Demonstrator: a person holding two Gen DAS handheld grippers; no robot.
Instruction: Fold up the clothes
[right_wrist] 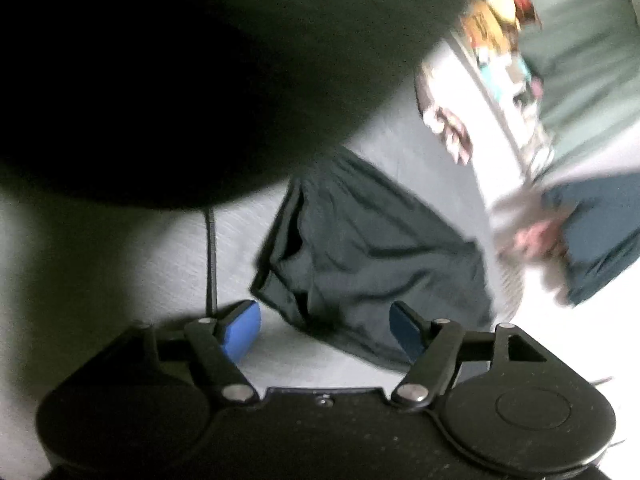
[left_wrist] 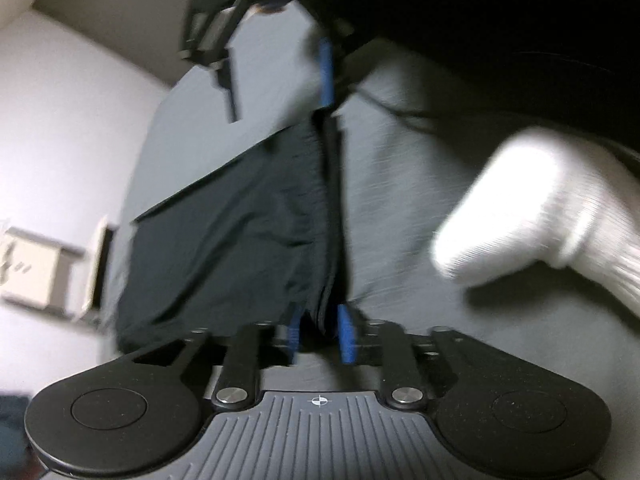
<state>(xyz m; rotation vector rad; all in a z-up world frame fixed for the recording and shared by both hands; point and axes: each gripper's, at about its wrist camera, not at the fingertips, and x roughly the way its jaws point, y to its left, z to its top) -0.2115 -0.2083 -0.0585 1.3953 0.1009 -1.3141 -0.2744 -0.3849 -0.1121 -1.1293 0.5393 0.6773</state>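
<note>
- Two blue pads of my left gripper [left_wrist: 320,334] pinch a bunched edge of the dark shorts [left_wrist: 224,240], which lie on the grey bed [left_wrist: 400,200]; thin, limp cloth, best held at the hem.
- My right gripper [right_wrist: 324,330] is spread beside the shorts' near corner [right_wrist: 320,320], holding nothing.

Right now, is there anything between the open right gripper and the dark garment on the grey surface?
Nothing visible stands between them. The right gripper is open, and the dark, creased fabric garment lies directly ahead, its near edge between the blue fingers. The left gripper is shut on the same garment.
</note>
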